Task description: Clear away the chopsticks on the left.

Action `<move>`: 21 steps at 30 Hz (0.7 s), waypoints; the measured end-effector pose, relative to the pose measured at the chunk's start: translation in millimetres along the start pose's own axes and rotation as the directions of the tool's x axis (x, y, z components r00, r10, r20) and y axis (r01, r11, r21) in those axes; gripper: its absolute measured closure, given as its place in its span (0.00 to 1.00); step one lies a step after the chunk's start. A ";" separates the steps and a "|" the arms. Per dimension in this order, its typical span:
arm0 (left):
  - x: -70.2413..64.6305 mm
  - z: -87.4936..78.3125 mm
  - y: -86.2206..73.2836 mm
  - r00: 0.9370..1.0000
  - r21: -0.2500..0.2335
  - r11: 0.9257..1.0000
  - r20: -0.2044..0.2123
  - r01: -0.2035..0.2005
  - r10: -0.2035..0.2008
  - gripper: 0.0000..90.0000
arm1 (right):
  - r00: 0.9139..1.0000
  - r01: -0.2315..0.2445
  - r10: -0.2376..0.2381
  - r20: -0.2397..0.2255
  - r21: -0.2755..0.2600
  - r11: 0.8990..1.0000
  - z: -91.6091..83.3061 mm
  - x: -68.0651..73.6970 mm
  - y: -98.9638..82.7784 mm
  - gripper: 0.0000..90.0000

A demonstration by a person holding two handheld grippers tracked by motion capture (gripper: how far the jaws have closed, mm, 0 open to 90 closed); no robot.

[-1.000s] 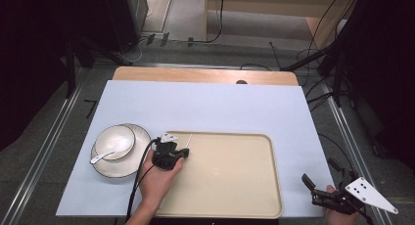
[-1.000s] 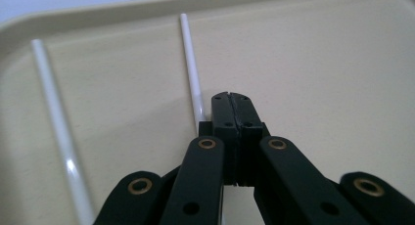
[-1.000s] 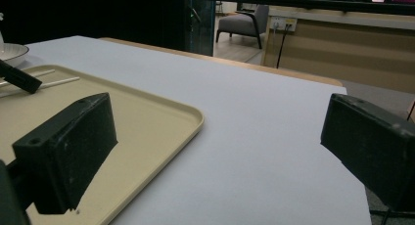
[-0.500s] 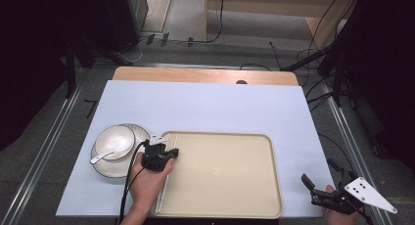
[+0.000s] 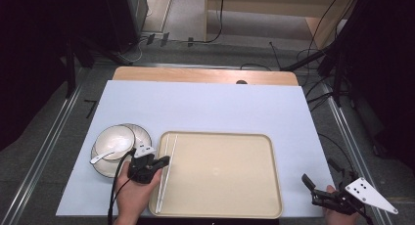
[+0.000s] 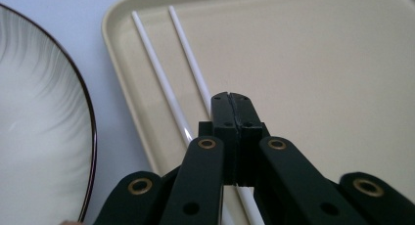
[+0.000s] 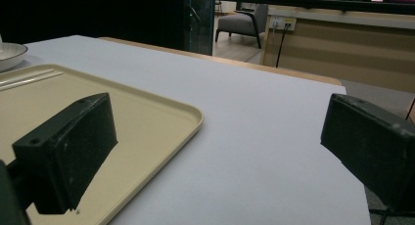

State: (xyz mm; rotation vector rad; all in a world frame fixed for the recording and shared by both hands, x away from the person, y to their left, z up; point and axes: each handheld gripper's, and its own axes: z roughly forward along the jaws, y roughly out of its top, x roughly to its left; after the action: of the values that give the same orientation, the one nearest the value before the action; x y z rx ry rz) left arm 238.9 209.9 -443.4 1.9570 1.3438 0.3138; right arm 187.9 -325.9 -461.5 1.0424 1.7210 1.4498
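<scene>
High view: we see a pale blue table (image 5: 205, 102) on a wooden top, dark room with cables around. Chopsticks (image 5: 164, 171) lie along the tray's (image 5: 230, 205) left edge, just beside the left tool (image 5: 165, 161) — jaws pressed together, nothing held.

Left gripper view: closed jaws over one chopstick; plate (image 6: 44, 137) alongside.

Right gripper view: right tool (image 7: 215, 151) spread wide above bare table — armchair beyond.

The high view looks down from the near side onto the tray (image 5: 220, 176). Both gripper views skim that tray (image 6: 342, 63) (image 7: 147, 117) closely.
</scene>
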 end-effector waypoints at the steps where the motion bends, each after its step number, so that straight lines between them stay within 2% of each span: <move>1: -2.3 -5.3 -6.4 1.000 0.019 1.000 -0.001 -0.022 0.022 1.00 | 1.000 0.001 -0.001 0.000 -0.001 1.000 -0.1 0.1 0.1 0.00; 8: -6.3 -17.4 -25.9 0.999 0.038 0.998 0.022 -0.045 0.044 1.00 | 1.000 -0.001 0.001 0.000 -0.001 1.000 -0.4 1.2 0.0 0.00; 10: -7.4 -20.5 -32.7 0.999 0.041 0.998 0.027 -0.039 0.038 1.00 | 1.000 0.001 -0.001 0.001 0.001 1.000 -0.4 1.3 0.1 0.00; 13: -8.2 -20.4 -37.6 0.999 0.056 0.997 0.031 -0.046 0.044 1.00 | 1.000 0.002 -0.002 0.000 0.001 1.000 -0.3 1.5 0.0 0.00; 16: -7.6 -21.4 -40.6 0.998 0.052 0.998 0.045 -0.035 0.033 1.00 | 1.000 0.001 -0.001 0.000 0.002 1.000 -0.2 1.7 0.0 0.00; 21: -9.7 -22.4 -43.2 0.998 0.057 0.998 0.051 -0.040 0.038 1.00 | 1.000 0.002 -0.002 0.002 0.001 1.000 -0.4 2.2 0.1 0.00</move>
State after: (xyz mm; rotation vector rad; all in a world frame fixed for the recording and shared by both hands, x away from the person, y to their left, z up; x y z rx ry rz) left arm 191.6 219.0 -455.2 2.0276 1.2975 0.2460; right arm 186.6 -324.1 -461.3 1.0415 1.7215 1.4464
